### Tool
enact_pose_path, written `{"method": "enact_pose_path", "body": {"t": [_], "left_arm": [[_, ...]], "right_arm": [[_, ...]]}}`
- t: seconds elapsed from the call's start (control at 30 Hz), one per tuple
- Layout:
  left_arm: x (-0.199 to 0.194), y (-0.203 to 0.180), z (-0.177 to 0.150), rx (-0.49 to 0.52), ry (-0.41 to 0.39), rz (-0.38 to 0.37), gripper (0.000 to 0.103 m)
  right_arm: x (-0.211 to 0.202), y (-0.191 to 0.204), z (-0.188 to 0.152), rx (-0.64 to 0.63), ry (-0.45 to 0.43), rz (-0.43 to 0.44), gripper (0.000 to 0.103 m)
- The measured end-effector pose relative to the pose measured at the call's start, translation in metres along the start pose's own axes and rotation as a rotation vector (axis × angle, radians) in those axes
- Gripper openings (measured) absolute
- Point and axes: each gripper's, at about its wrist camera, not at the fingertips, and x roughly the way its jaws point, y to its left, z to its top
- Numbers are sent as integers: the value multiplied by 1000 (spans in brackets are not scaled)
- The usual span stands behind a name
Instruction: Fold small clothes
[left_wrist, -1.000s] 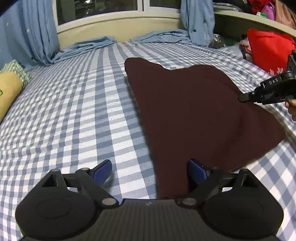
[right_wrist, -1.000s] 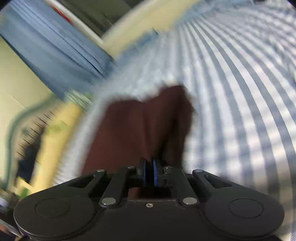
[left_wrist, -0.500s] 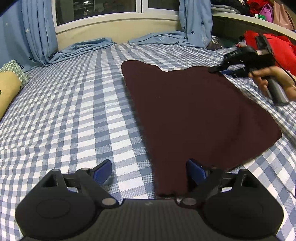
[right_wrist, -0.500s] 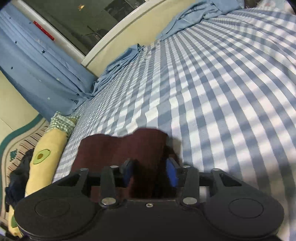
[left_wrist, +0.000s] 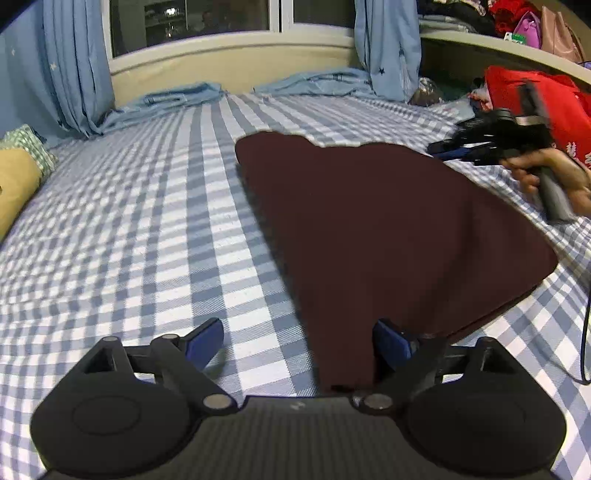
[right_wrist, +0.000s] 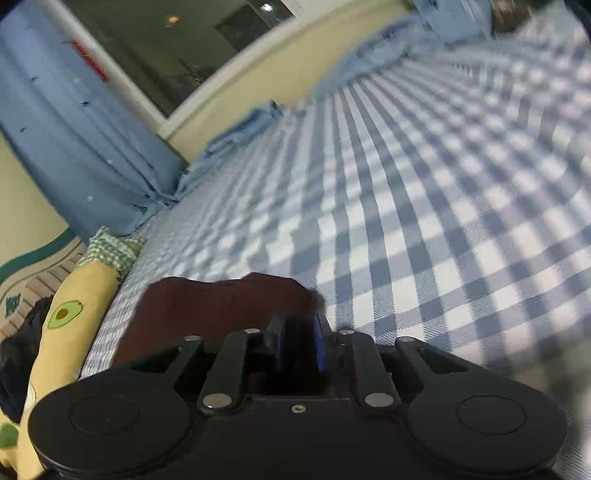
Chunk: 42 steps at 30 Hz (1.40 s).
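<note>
A dark maroon garment (left_wrist: 388, 229) lies flat on the blue-and-white checked bed (left_wrist: 166, 221). My left gripper (left_wrist: 299, 341) is open, its fingers wide apart over the garment's near corner, holding nothing. My right gripper (left_wrist: 454, 147) shows in the left wrist view just off the garment's far right edge, held by a hand. In the right wrist view the right gripper (right_wrist: 300, 341) has its blue pads nearly together with a narrow gap, over the maroon garment's (right_wrist: 207, 314) far corner. No cloth shows between the pads.
A yellow avocado-print pillow (right_wrist: 70, 332) lies along the bed's left side. Blue curtains (left_wrist: 74, 66) and a window sill run along the bed's far end. A red bag (left_wrist: 535, 96) and clutter sit at the right.
The right gripper let go of the garment's edge, opened, swung to the far right corner and has now narrowed again. The garment settled flat. The left gripper stayed open in place.
</note>
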Motion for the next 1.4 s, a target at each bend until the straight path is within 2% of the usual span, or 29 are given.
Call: {"method": "enact_pose_path", "body": {"t": [0.07,0.17,0.27,0.37,0.43,0.47,0.5,0.53,0.57,0.6,0.63,0.7,0.73,0.8,0.9,1.0,1.1,1.23,1.27,1.3,1.4], "left_arm": [[-14,0,-1,14,-31,8,91],[-28,0,-1,22,-61,23,91],[-29,2,2,1,-75,50,91],[-22,-2,0,5,-66,51,91],[-6,-4,-7,40,-14,103,92],[0,-2,-11,35,3,110,92],[1,2,-14,7,6,97,92],[-4,5,-15,-27,0,84,91],[-9,5,-15,-36,-6,83,90],[-18,3,-16,-31,-26,86,89],[-26,-1,-17,-22,-43,77,89],[-41,-10,-22,-3,-60,32,90],[-46,-17,-25,14,-69,18,90],[-49,-30,-30,50,-81,3,91],[-33,-47,-31,79,-60,-7,91],[-18,-53,-31,89,-61,35,89],[-17,-50,-33,63,-68,33,89],[-23,-44,-39,58,-81,48,89],[-22,-43,-40,55,-78,50,89],[-22,-42,-41,53,-76,48,89],[-23,-45,-41,57,-92,33,89]], "right_arm": [[-36,17,-8,-83,-19,23,20],[-92,47,-42,-226,-9,86,21],[-134,66,-88,-273,9,165,21],[-148,79,-129,-256,6,212,21],[-145,81,-149,-271,14,191,19],[-142,76,-157,-260,26,156,15],[-141,67,-163,-237,37,118,5],[-139,58,-168,-215,46,102,0],[-140,51,-171,-191,47,105,0],[-146,49,-172,-163,41,116,3],[-152,53,-173,-169,35,119,11],[-168,68,-177,-187,-1,131,51],[-177,70,-178,-183,-27,139,58],[-192,77,-179,-177,-56,127,59],[-204,73,-182,-120,-51,73,59],[-200,63,-182,-34,-48,24,61],[-185,45,-184,86,-26,37,61],[-167,33,-192,139,-6,58,58],[-164,31,-194,150,-10,68,50],[-162,31,-194,154,-21,79,34],[-165,47,-187,73,-49,54,21]]}}
